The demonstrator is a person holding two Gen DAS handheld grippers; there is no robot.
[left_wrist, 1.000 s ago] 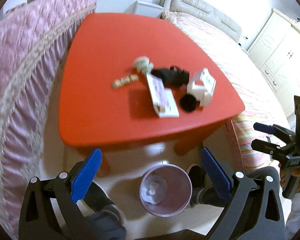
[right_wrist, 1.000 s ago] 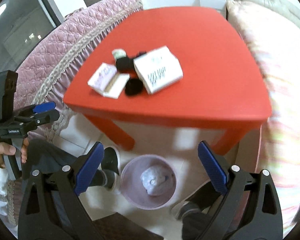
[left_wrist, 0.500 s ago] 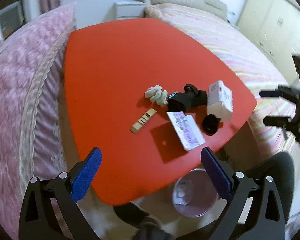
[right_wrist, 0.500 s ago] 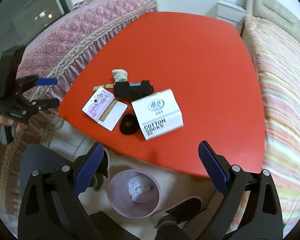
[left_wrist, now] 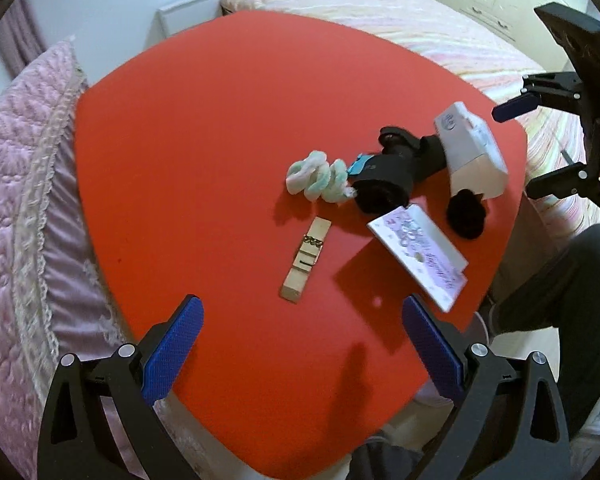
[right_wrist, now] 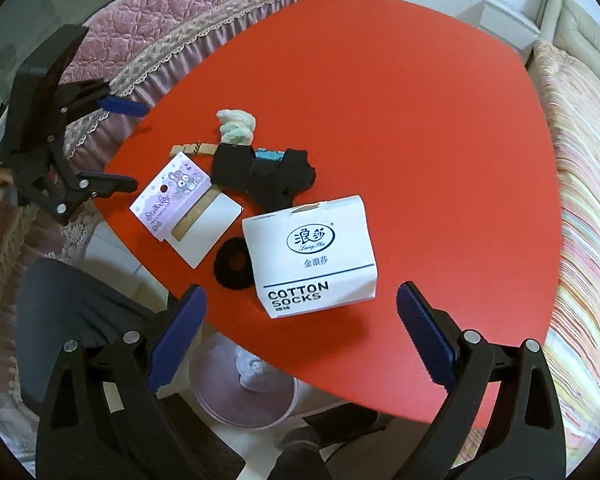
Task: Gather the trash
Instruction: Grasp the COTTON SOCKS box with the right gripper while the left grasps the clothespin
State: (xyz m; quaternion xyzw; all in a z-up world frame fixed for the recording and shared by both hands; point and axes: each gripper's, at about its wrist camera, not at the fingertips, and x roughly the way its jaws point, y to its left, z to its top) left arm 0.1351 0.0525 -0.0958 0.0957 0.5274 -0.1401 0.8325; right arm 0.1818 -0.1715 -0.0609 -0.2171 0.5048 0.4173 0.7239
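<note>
On the red table (left_wrist: 204,128) lie a white "COTTON SOCKS" box (right_wrist: 312,256), a purple-and-white card (right_wrist: 184,204), a wooden clothespin (left_wrist: 306,260), a pale green-white scrunchie (left_wrist: 320,176), black socks (left_wrist: 396,168) and a black hair ring (right_wrist: 232,264). My left gripper (left_wrist: 300,344) is open and empty, above the table's near edge, short of the clothespin. My right gripper (right_wrist: 300,328) is open and empty, just short of the sock box. A pink bin (right_wrist: 244,392) holding crumpled paper stands on the floor under the table edge.
A pink quilted sofa (left_wrist: 16,184) runs along the table's left side. A striped bed (right_wrist: 588,184) lies to the right. The person's legs (right_wrist: 72,320) are beside the bin. A white nightstand (left_wrist: 188,16) stands behind the table.
Both grippers have risen from floor level near the bin and moved in over the table. The items now lie much closer in both views.
</note>
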